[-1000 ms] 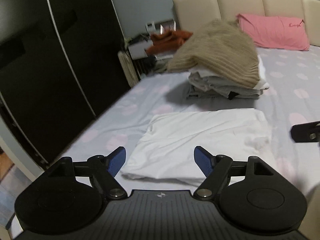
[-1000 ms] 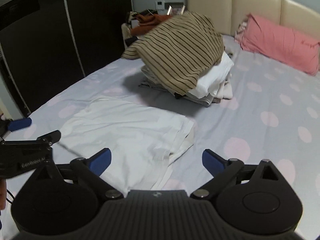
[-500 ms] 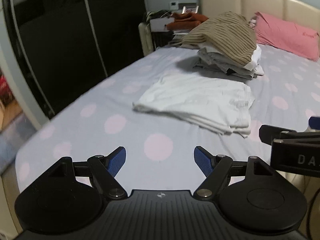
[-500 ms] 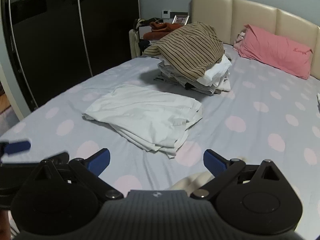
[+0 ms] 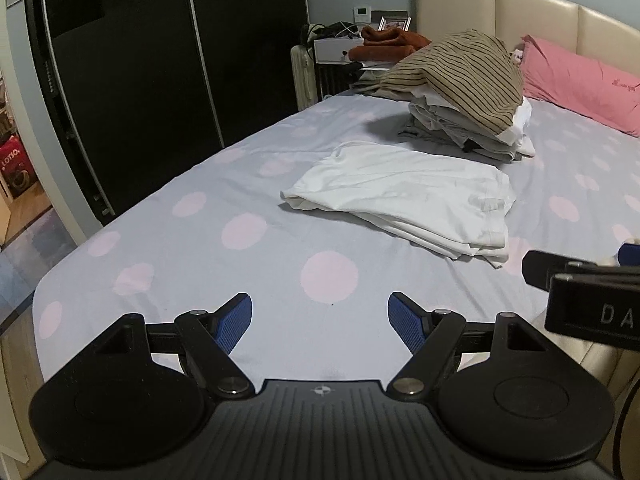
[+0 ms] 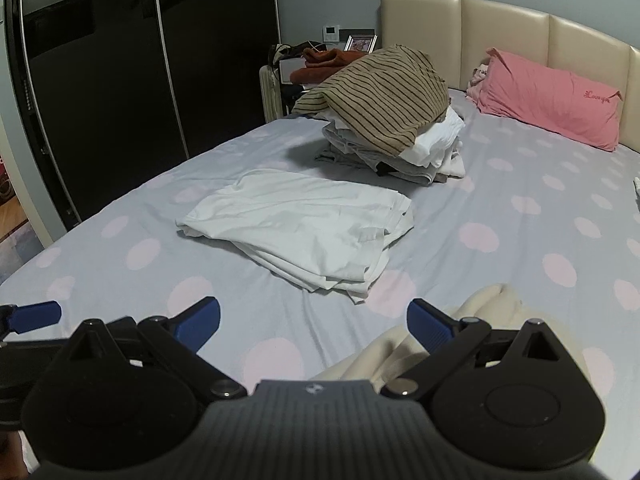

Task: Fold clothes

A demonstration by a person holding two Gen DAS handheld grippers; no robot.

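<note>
- Polka-dot bedsheet (image 5: 248, 264) stretches ahead toward a padded headboard (image 6: 504, 36).
- Folded white garment (image 6: 304, 228) lies mid-bed, just before the clothes stack (image 6: 392, 128).
- My left gripper (image 5: 320, 320) and right gripper (image 6: 314, 320) both hover spread apart, holding nothing.
- Cream cloth (image 6: 480, 312) bunches under my right fingers.

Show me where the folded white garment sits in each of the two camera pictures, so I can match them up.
Left wrist view: the folded white garment lies right of centre on the bed, ahead of the open left gripper.
Right wrist view: the folded white garment lies just left of centre, ahead of the open right gripper.
Shared landmark: the striped brown top on the clothes pile right behind it.
</note>
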